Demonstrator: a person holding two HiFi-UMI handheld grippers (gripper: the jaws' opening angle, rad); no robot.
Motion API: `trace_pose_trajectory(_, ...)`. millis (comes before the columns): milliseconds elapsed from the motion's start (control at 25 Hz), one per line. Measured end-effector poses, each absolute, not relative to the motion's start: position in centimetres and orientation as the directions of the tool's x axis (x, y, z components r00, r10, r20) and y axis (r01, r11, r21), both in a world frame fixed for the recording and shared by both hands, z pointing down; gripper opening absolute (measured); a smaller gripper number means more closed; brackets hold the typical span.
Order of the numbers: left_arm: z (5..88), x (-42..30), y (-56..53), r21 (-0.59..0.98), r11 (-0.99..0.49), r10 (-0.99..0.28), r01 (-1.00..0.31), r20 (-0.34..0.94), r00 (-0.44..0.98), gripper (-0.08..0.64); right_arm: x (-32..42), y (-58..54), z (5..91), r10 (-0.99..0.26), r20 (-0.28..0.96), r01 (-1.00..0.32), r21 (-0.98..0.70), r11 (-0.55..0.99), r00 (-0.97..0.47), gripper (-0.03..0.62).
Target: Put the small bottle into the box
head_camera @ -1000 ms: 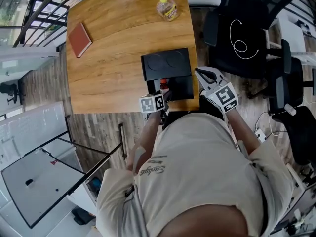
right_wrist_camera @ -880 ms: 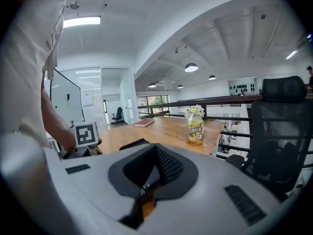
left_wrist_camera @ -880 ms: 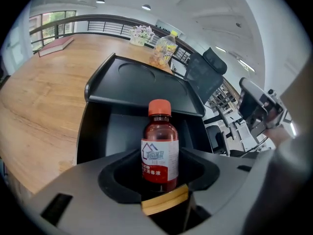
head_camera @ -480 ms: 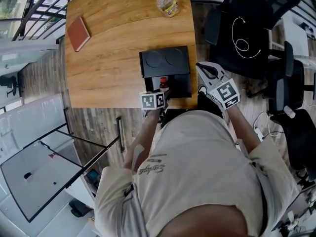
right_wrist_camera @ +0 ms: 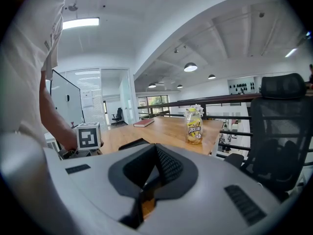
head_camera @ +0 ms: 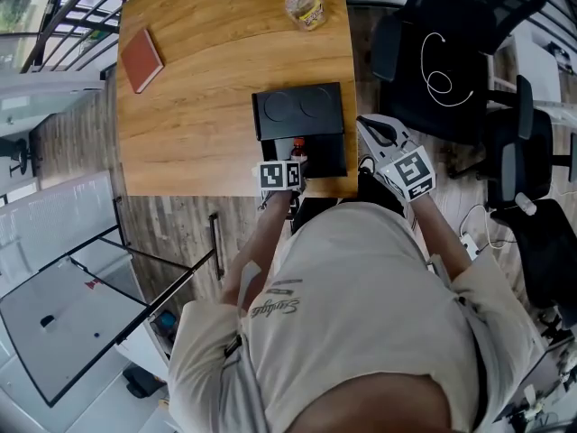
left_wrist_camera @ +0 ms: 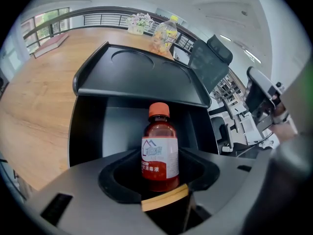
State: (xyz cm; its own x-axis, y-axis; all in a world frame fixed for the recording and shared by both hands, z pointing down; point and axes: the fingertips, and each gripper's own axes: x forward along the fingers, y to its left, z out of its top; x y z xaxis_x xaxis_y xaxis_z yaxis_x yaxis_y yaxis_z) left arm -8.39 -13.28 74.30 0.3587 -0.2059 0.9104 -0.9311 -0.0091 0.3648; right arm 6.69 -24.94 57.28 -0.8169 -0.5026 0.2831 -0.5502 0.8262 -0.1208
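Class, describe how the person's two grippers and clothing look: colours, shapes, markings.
The left gripper and right gripper have pale grey moulded bodies with black-lined jaw recesses, and each carries a white cube with black square markers. The person wears a beige short-sleeved T-shirt with script lettering.

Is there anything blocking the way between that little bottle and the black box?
Nothing visible does. The left gripper holds the small bottle upright at the open mouth of the box. The lid is raised above it, and the space behind the bottle looks bare.
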Motion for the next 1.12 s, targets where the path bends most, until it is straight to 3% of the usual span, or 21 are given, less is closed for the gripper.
trace_pose_trajectory(1120,74.4,-8.3,-12.1,0.369,-0.053,-0.159,-0.928,0.914,0.373,0.235,6.8,-23.3,56.8,-0.546,0.287,-0.593,-0.107,0.798,-0.787,-0.006)
